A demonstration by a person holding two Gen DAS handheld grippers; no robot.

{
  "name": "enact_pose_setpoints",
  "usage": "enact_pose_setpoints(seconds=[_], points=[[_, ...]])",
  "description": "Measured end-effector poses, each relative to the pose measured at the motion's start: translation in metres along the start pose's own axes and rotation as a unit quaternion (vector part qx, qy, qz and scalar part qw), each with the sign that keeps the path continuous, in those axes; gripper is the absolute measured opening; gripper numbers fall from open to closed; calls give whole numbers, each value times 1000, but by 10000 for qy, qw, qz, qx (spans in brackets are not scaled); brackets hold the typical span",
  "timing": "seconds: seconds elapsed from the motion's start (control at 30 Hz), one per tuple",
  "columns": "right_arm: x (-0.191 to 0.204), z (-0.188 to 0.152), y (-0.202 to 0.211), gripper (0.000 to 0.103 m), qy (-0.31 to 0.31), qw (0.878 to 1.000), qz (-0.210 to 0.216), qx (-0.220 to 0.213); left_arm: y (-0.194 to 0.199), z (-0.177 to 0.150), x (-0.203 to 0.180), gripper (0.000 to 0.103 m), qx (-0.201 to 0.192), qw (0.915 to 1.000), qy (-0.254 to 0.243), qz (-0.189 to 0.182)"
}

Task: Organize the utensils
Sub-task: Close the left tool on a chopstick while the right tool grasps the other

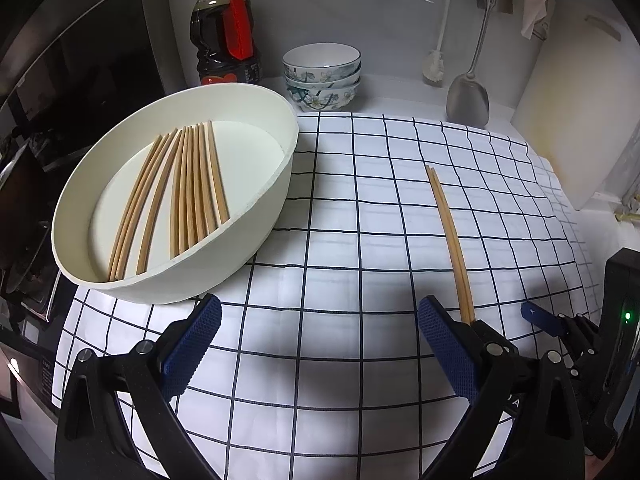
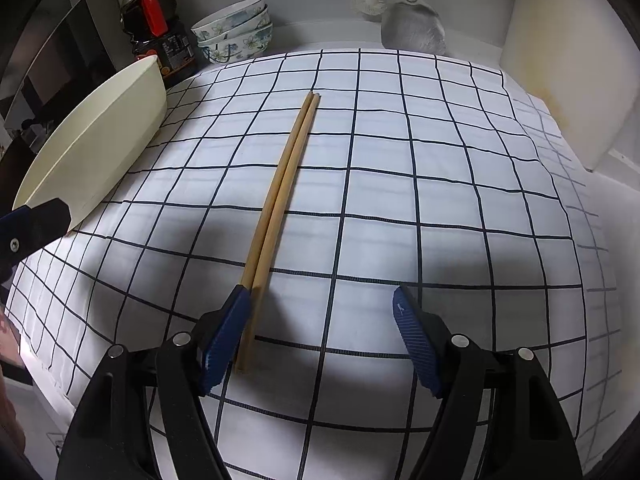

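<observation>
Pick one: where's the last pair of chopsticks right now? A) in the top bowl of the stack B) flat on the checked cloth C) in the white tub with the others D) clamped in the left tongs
B: the chopstick pair lies flat on the checked cloth, its near end between the open right tongs, outside the white tub.

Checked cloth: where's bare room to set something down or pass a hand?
Free: the checked cloth between the white basin and the chopstick pair, and right of the pair toward the cutting board. Crowded: the back edge, with oil bottle, stacked bowls and spatula.
</observation>
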State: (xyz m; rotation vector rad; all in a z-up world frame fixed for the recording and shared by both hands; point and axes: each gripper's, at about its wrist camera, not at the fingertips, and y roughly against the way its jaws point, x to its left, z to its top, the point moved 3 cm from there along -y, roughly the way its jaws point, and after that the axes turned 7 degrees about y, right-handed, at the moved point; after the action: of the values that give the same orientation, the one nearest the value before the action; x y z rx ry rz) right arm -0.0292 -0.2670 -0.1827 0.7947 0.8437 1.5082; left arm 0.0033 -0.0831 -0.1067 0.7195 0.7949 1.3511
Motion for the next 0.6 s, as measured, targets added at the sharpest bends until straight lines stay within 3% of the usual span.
enact_pose_setpoints(seconds=[0.37, 0.6], points=[[9, -1, -3, 71, 613, 9972, -422, -89, 1, 1, -7, 97, 6, 10000, -23, -13], [-31, 3, -7, 71, 440, 9984, -345, -90, -7, 0, -29, 97, 45, 9999, -131, -98]])
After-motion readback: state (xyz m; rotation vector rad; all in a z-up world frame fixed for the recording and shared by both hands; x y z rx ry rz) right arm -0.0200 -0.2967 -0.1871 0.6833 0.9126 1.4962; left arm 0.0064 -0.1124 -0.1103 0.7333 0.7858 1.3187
